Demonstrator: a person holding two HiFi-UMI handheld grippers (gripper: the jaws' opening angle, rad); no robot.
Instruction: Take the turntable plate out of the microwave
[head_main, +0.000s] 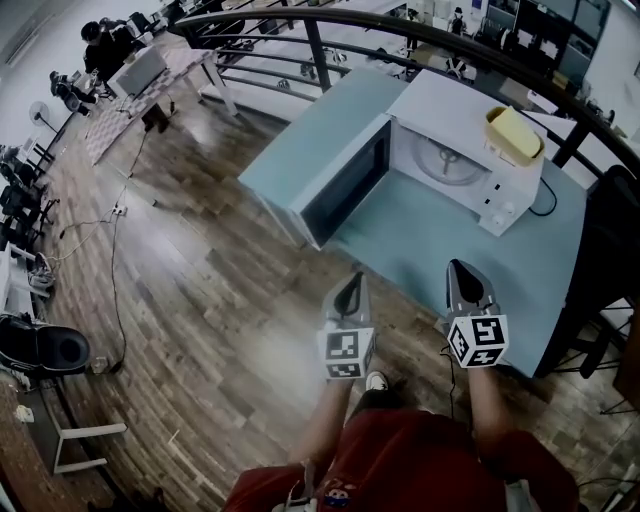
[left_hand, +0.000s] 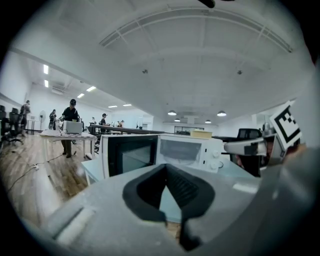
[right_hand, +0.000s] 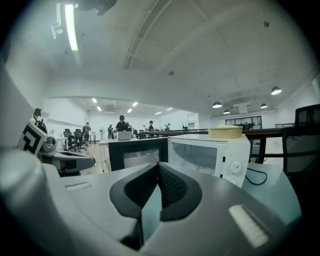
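Your bench (head_main: 430, 245) up ahead: pale blue | on it: white microwave (head_main: 440, 100), door (head_main: 345, 185) swung open | black cable (head_main: 548, 200) just beside it

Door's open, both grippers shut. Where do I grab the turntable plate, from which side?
Pinch the turntable plate by its front rim, coming level through the open front of the microwave. It lies flat in the walled cavity, so probably only that thin edge is reachable.
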